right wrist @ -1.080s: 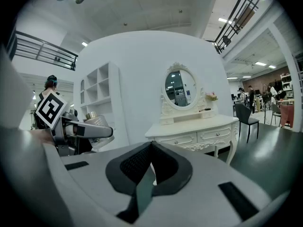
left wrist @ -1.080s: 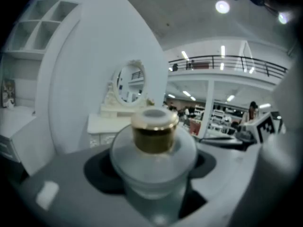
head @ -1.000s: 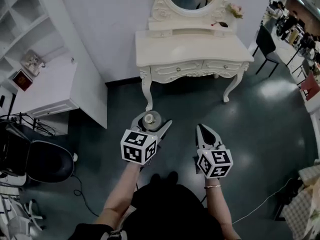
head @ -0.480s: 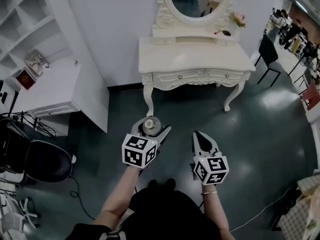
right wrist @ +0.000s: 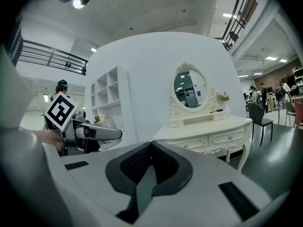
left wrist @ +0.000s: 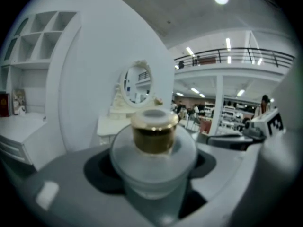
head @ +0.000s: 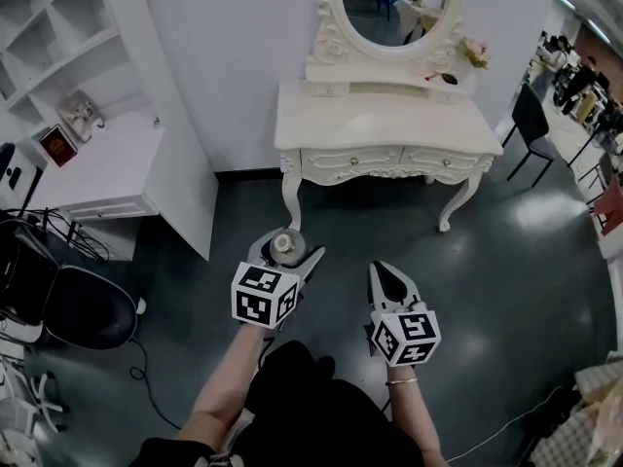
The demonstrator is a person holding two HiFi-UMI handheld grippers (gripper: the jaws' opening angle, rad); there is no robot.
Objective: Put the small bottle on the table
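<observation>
A small clear bottle (head: 283,244) with a gold cap (left wrist: 154,132) stands upright between the jaws of my left gripper (head: 285,250), which is shut on its round glass body (left wrist: 154,167). I hold it in the air above the dark floor, short of the cream dressing table (head: 389,125). My right gripper (head: 382,272) hangs beside it on the right, jaws shut and empty. In the right gripper view its closed tip (right wrist: 151,145) points toward the table (right wrist: 203,129), and the left gripper (right wrist: 97,132) with the bottle (right wrist: 102,119) shows at the left.
An oval mirror (head: 394,3) and a small ledge with flowers stand at the table's back. A white desk and shelf unit (head: 97,173) line the left wall, with a black chair (head: 68,309) and cables below. Another black chair (head: 531,115) stands far right.
The dressing table has slid a little nearer and lower in the head view as I move toward it. Both grippers keep their places and their grips.
</observation>
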